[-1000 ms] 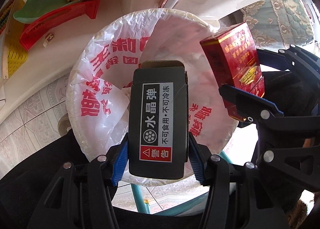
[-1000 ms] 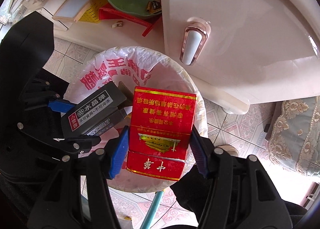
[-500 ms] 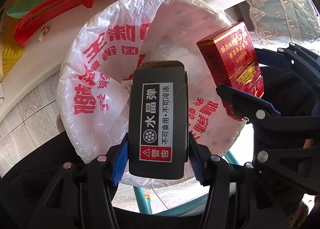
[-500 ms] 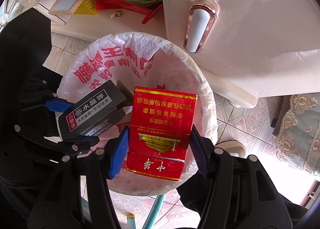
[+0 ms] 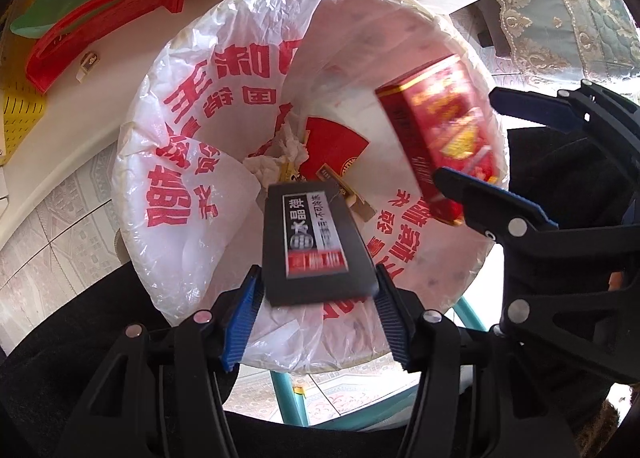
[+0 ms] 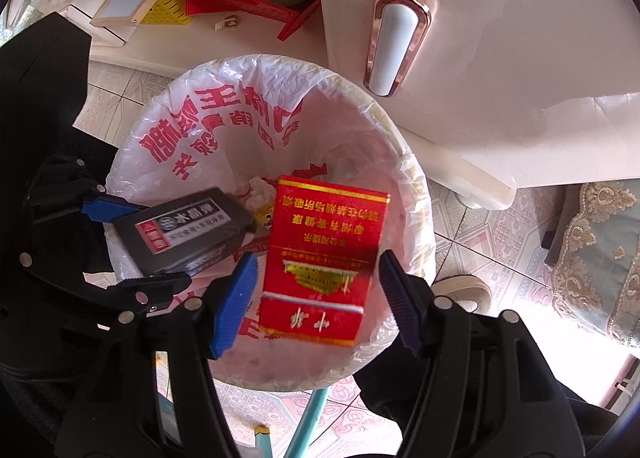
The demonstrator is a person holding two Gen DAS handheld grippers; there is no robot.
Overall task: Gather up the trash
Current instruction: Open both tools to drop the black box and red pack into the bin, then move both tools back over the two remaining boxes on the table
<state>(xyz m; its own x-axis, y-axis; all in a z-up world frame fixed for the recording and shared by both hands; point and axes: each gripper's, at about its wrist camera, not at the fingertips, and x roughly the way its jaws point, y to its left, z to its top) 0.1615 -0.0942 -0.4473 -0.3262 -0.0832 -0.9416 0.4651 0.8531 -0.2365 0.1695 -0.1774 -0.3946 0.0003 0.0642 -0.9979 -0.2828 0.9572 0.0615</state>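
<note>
A round bin [image 5: 132, 162] lined with a white bag printed in red lies below both grippers. My left gripper [image 5: 316, 314] points down over it, its jaws opening; the black box [image 5: 316, 242] with a white label is blurred and slipping out from between the blue pads. My right gripper [image 6: 316, 298] hangs over the same bin [image 6: 404, 162], its jaws also opening; the red cigarette pack [image 6: 320, 258] is blurred, with gaps on both sides. At the bin's bottom lie crumpled tissue [image 5: 280, 146] and a red fan-shaped paper [image 5: 332, 146].
A white cabinet [image 6: 500, 58] with a rose-gold handle stands right behind the bin. A red basket [image 5: 112, 18] holding a green tray sits on a white ledge at the upper left. A teal metal leg [image 5: 290, 394] and tiled floor show beneath; patterned fabric [image 6: 592, 254] lies at the right.
Both pairs of jaws have widened. The black box has tipped and dropped toward the bin's inside, uncovering the trash below. The red pack has slid lower between the right pads and blurred.
</note>
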